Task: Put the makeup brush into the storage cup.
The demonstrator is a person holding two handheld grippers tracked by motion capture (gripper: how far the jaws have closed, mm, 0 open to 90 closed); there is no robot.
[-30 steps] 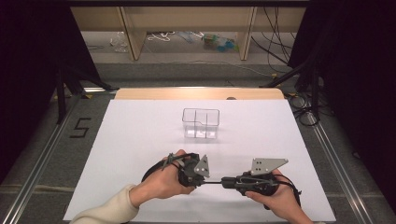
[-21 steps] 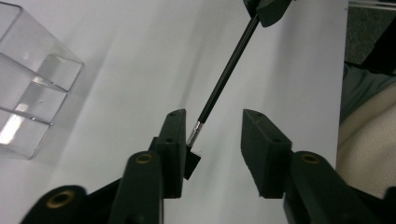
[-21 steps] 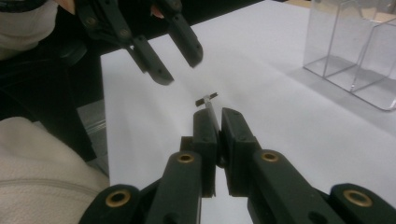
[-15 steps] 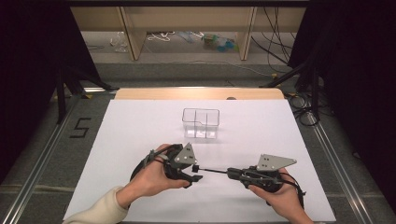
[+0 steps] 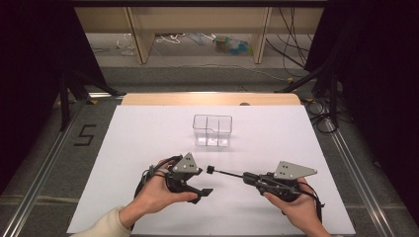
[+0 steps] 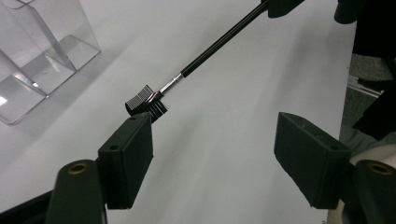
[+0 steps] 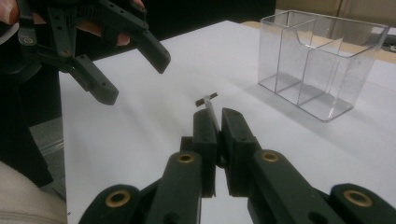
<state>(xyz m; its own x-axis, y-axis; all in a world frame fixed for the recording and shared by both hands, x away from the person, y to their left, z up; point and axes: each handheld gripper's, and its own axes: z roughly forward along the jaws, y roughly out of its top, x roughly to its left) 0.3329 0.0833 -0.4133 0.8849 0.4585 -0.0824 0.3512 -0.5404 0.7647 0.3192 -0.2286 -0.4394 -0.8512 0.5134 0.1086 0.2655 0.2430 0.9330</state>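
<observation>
White covering is spread over the surface [image 5: 148,148], with a wooden edge at its far side and dark floor with cables seen beyond. A thin black brush [image 5: 225,173], with a small comb-and-bristle head on a metal neck, is gripped by its handle in the right claw [image 7: 217,122], whose jaws are pressed tight against the handle from both sides. In the high view the brush is held roughly level above the surface, its head [image 6: 144,100] pointing from the right claw [image 5: 249,177] toward the left claw [image 5: 205,185].

The left claw [image 6: 212,140] has just been opening: its jaws are spread wide, and nothing is pressed between them. In the left gripper view the brush head is seen just beyond the tip of the jaw at the left of that view, close to it but not clamped; whether it touches cannot be told.

A clear plastic box [image 5: 212,129] with inner dividers is placed upright on the surface, ahead of both claws and well apart from them. It is seen up and to the right of the right claw in the right gripper view [image 7: 322,60].
</observation>
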